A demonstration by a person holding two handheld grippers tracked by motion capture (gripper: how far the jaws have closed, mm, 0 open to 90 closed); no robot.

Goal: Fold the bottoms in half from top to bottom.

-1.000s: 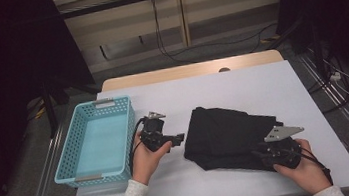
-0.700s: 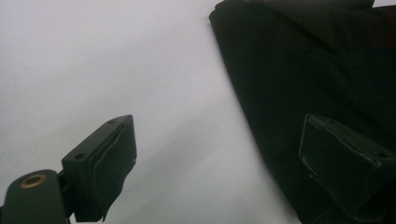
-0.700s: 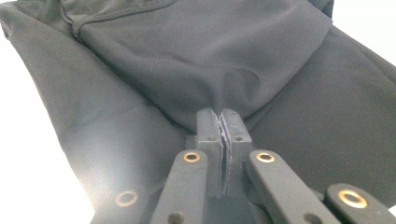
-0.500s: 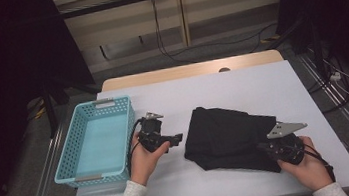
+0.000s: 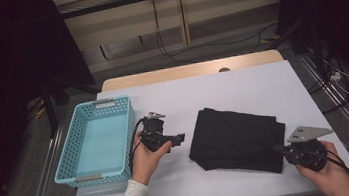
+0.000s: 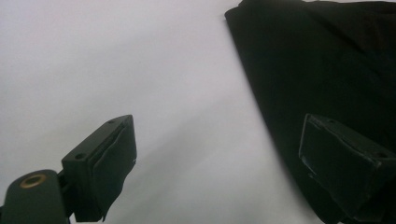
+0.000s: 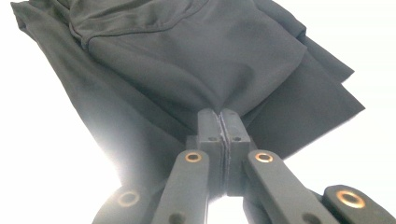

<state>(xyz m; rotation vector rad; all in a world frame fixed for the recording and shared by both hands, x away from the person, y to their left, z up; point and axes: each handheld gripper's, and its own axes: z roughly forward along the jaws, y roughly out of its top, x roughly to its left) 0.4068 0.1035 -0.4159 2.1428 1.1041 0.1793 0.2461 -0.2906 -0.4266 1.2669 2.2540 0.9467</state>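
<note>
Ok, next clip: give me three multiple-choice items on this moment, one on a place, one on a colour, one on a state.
1. Where does the basket stand relative to the folded cloth?
A. At the table's left side, left of the cloth
B. On top of the cloth
C. At the table's right edge

2. What colour is the basket?
A. Red
B. Light blue
C. Yellow

3. How do the right gripper fingers stand?
A. Wide open above the cloth
B. Shut on the basket rim
C. Shut on a pinch of cloth

Answers: 1 A, the high view shows the basket left, beyond the left gripper. 2 B, its mesh walls are light blue. 3 C, the right gripper view shows fabric bunched into the closed fingers.
</note>
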